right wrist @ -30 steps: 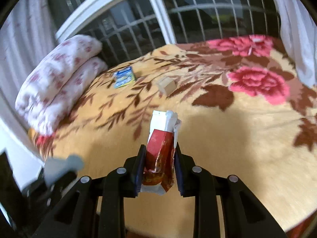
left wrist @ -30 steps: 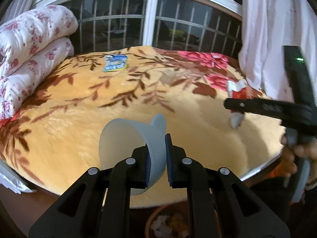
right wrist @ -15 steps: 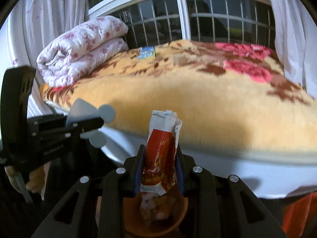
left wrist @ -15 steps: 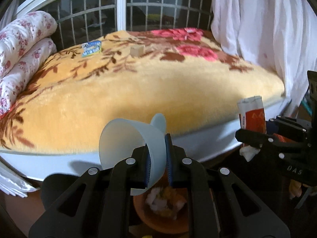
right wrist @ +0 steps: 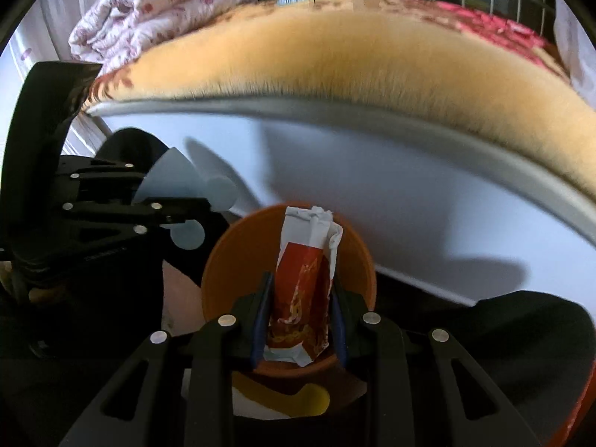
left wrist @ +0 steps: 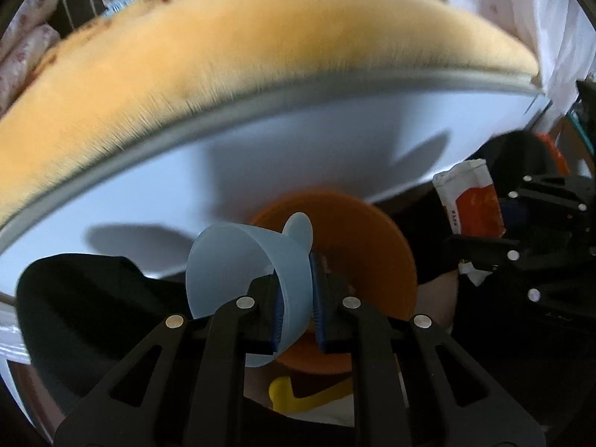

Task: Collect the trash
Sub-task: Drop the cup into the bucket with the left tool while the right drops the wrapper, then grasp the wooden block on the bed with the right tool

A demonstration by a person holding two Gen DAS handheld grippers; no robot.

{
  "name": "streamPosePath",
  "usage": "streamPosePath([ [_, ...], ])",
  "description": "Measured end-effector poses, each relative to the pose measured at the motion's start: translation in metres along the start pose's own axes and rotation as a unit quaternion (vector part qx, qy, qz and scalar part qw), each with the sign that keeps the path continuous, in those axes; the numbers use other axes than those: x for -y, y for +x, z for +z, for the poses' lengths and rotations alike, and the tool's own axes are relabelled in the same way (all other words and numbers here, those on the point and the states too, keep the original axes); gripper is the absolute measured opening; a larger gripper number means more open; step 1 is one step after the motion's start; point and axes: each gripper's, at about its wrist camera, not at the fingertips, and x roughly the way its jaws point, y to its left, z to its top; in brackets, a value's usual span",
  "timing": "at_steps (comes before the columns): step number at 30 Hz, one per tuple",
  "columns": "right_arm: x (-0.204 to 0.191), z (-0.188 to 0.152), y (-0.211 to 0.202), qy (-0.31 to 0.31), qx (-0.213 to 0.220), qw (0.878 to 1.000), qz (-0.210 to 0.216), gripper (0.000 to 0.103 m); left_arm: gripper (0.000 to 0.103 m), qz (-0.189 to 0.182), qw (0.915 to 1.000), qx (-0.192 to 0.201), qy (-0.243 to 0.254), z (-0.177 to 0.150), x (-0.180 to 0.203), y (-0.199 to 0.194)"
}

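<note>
Left claw: bottom centre, clamped on a pale blue plastic cup.
Orange bin: just behind the cup, centre frame.
Right claw: right edge, gripping a red and white wrapper.
Bed: orange blanket across the top.

Bed frame (white) walls off the orange bin's far side.

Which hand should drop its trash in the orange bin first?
Probably right. The right gripper holds the red wrapper over the orange bin's mouth; the left gripper with the blue cup sits nearer its rim.
</note>
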Motion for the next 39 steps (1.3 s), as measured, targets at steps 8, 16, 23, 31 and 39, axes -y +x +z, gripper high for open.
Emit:
streamPosePath([
  [8, 0.009, 0.000, 0.045, 0.015, -0.056, 0.998, 0.011, 0.028, 0.012, -0.009, 0.9970, -0.076, 0.010, -0.003, -0.008, 0.057],
  [16, 0.019, 0.002, 0.080, 0.029, -0.110, 0.993, 0.020, 0.031, 0.012, -0.012, 0.9918, -0.127, -0.001, -0.005, -0.018, 0.098],
  [23, 0.023, 0.001, 0.085, 0.034, -0.118, 0.992, 0.011, 0.059, 0.061, -0.012, 0.9889, -0.148, -0.006, -0.001, -0.024, 0.112],
  [31, 0.035, -0.005, 0.069, 0.079, -0.098, 0.992, -0.003, 0.060, 0.062, -0.012, 0.9911, -0.132, -0.014, -0.001, -0.027, 0.104],
  [39, 0.028, -0.001, 0.021, 0.061, -0.056, 0.996, -0.028, 0.062, 0.062, -0.011, 0.9966, -0.079, -0.019, 0.001, -0.026, 0.063],
])
